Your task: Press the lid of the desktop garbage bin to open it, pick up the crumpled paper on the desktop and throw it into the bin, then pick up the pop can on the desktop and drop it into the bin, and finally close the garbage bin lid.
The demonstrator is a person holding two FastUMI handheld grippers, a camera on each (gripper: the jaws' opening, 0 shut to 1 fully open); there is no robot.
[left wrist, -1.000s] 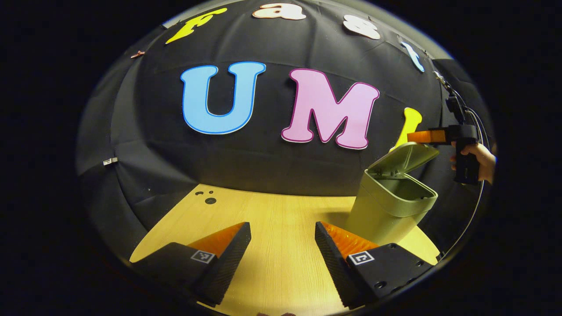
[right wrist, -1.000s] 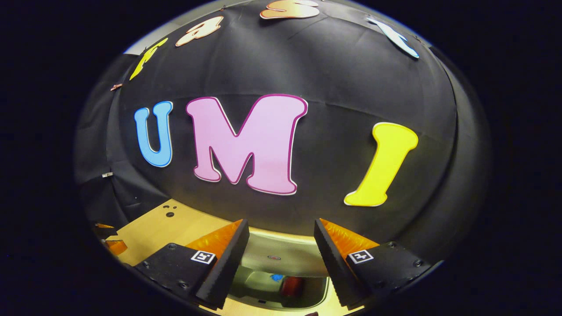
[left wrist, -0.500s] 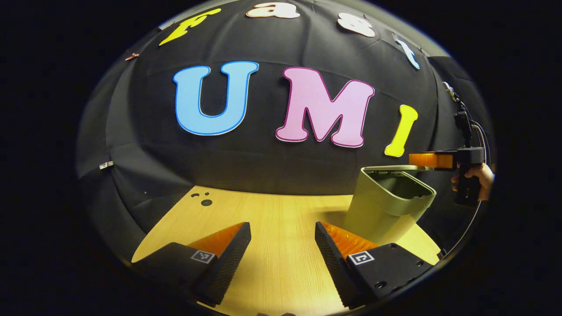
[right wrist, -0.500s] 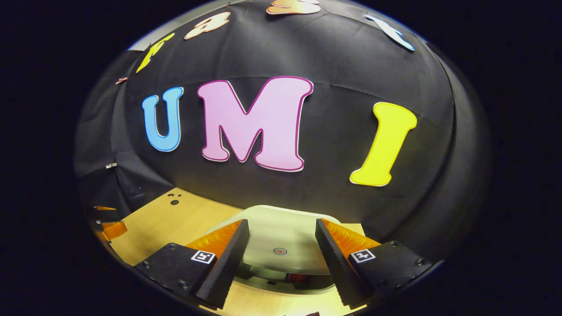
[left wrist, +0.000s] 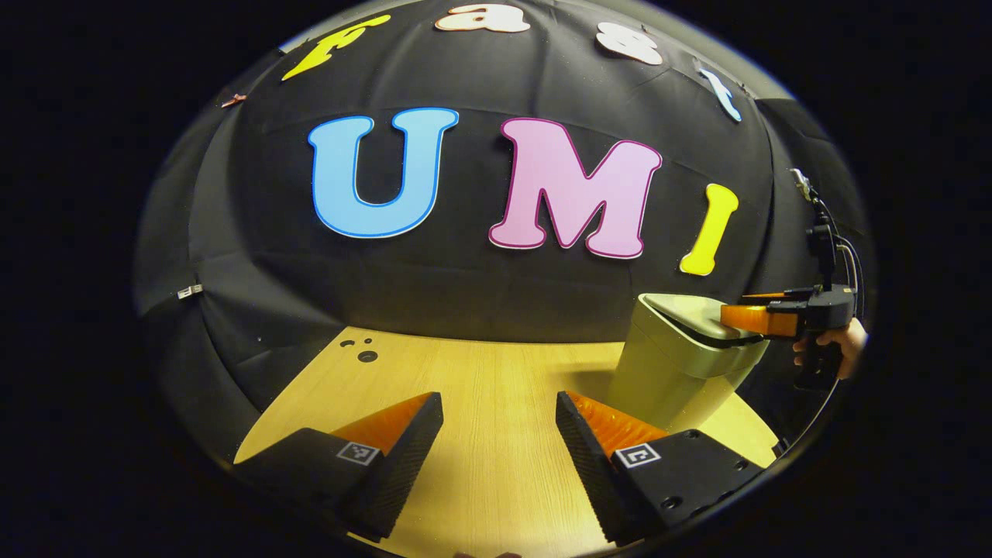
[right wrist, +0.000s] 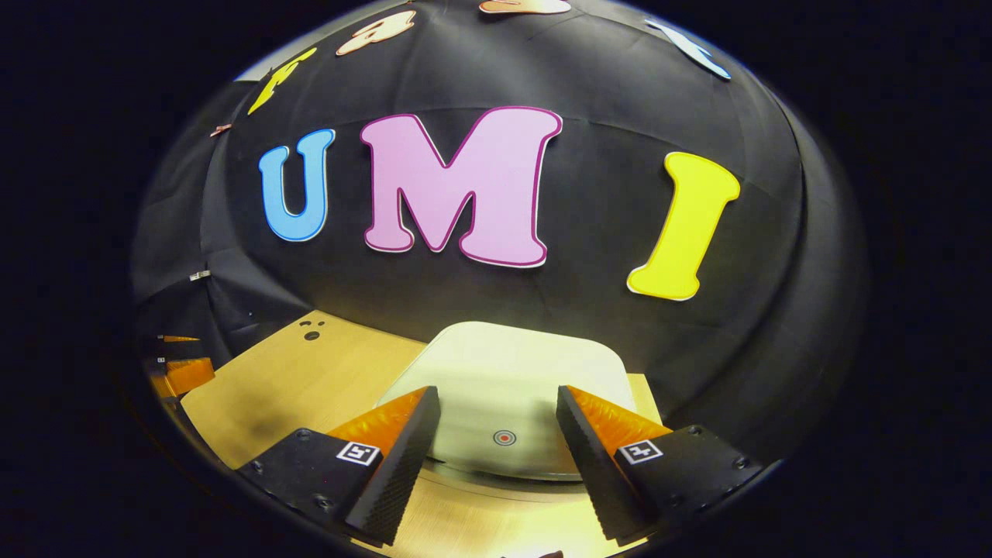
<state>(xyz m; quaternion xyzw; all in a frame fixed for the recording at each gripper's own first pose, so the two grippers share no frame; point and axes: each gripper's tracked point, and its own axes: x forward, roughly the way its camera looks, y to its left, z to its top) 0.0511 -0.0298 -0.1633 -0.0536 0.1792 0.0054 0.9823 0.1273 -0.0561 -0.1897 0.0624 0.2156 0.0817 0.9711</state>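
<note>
Quick count: 1 garbage bin with 1 lid, and 1 small round target mark on that lid. 1 wooden worktop with 3 dark holes near its far corner. 2 tongs: the left tongs and the right tongs. 1 hand holding the right ones.

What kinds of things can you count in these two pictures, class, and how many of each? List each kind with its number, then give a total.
Bins: 1, the bin with its lid down
Tables: 1, the wooden table
Grippers: 2, the left gripper and the right gripper, both with jaws apart
Hands: 1, the hand holding the right gripper
Total: 5
</note>
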